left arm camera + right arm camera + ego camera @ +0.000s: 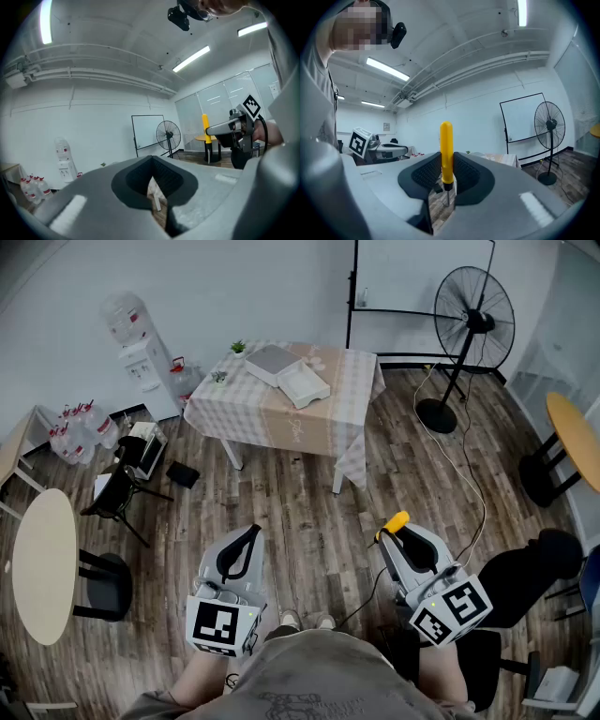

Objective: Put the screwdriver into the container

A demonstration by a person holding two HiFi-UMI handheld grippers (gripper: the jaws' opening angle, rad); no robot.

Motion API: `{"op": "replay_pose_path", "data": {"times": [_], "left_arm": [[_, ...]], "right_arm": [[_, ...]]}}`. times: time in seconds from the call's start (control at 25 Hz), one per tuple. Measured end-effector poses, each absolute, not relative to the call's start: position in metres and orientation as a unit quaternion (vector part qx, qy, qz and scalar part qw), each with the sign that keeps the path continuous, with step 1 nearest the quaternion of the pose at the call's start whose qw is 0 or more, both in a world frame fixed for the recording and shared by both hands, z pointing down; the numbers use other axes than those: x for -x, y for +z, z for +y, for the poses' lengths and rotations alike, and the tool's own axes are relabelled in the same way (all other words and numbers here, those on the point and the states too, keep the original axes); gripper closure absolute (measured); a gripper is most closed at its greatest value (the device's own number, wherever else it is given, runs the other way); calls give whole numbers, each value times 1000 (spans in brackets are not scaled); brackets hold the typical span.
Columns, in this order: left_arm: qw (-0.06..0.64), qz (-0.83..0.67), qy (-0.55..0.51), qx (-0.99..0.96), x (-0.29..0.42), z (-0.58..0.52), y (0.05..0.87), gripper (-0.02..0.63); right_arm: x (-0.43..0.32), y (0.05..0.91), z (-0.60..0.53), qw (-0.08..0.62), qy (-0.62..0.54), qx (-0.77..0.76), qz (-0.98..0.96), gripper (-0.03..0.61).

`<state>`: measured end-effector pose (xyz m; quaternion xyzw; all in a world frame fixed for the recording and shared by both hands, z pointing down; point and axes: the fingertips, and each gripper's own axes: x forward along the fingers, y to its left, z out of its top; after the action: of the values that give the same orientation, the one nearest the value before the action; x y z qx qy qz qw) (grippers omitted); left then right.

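Right gripper view: your right gripper pinches the slim yellow-handled screwdriver mid-handle, and it's probably light, stiff, slick plastic; left gripper is closed on nothing.

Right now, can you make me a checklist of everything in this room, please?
Surface: table with checked cloth, across the wood floor.
Job's things: screwdriver held in right gripper; white tray on the table.
Clutter: water bottles on the floor by the water cooler.
Grippers: left gripper shut, empty; right gripper shut on screwdriver.
Cables: one cable trails over the floor near the fan.
Surroundings: whiteboard, round table.
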<state>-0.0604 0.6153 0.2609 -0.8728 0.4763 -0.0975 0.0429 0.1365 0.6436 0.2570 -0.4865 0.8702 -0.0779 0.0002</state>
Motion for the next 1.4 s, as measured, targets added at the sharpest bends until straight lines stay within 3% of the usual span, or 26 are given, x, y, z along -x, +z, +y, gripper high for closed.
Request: {"op": "replay_pose_path", "data": {"times": [0.84, 1.4], "left_arm": [[45, 475, -118, 871, 22, 611, 269, 614], [32, 457, -119, 881, 20, 508, 285, 614]], "right_arm": [[-171, 281, 636, 7, -118, 478, 870, 472], [-166, 290, 539, -13, -120, 484, 867, 472]]}}
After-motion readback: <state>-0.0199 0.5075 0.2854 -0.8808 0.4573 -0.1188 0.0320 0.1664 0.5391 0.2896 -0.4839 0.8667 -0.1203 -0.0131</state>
